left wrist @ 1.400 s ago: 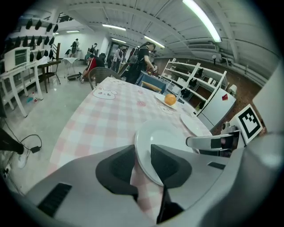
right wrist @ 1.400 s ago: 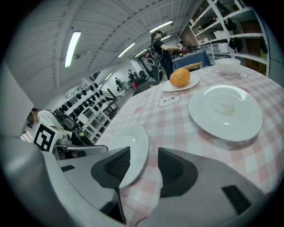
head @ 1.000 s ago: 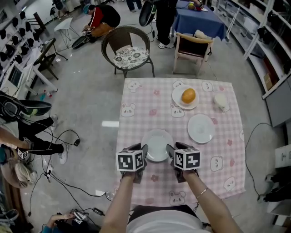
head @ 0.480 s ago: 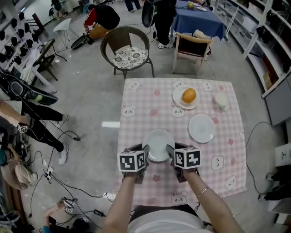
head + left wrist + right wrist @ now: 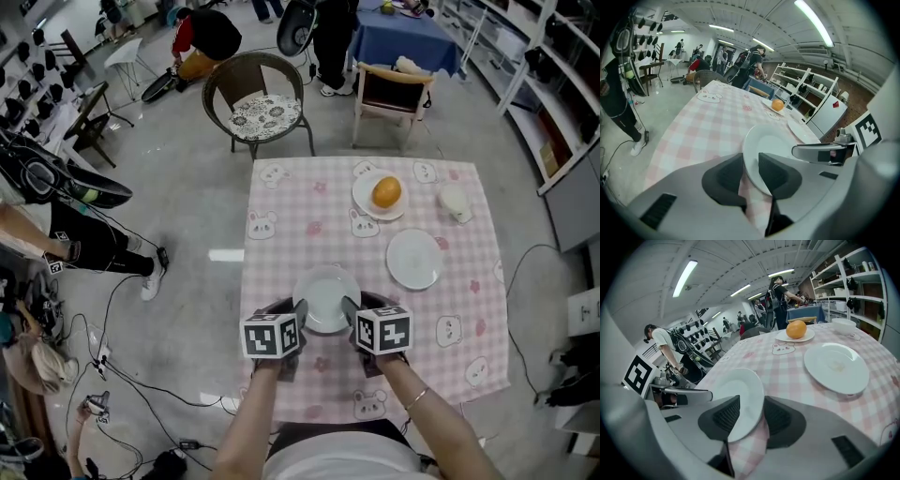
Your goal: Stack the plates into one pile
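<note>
Closing just now on the round, smooth white plate (image 5: 325,292) on the pink checked cloth (image 5: 291,225), my left gripper (image 5: 286,307) and right gripper (image 5: 362,305) each have its thin rim between ridged black pads (image 5: 723,177), not squeezing yet.

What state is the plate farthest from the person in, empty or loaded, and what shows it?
Loaded: the far plate carries an orange sitting on it, clear in the head view and right gripper view.
</note>
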`<state>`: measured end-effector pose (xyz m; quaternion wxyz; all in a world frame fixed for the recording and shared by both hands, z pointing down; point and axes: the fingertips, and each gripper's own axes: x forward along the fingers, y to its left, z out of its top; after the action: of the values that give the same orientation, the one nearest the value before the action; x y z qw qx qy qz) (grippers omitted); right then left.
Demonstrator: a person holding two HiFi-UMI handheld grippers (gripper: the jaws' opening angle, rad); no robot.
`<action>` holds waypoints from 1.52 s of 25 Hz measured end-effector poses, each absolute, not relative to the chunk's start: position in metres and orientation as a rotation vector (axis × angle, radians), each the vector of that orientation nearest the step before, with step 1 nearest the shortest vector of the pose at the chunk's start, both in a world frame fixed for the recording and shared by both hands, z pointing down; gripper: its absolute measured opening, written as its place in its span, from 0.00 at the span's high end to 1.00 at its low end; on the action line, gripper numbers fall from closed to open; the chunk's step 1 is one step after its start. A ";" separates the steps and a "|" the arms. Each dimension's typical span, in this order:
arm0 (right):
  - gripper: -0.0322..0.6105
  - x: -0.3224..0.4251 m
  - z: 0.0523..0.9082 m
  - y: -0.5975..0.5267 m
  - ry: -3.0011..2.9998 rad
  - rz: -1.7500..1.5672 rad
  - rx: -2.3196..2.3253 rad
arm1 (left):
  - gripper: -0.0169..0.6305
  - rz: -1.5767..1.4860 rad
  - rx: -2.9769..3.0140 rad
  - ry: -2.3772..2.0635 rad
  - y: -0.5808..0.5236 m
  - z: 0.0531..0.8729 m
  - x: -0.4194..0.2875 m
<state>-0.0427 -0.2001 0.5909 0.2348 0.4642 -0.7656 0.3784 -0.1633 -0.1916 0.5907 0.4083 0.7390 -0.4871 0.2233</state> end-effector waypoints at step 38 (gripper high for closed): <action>0.70 0.178 0.545 -0.220 -1.927 1.289 1.738 | 0.82 0.777 2.085 -0.870 -0.256 0.560 0.063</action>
<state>0.1777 -0.2197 0.5446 0.1219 0.5953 -0.6601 0.4416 0.0626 -0.2563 0.5596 0.3676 0.8116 -0.3386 0.3025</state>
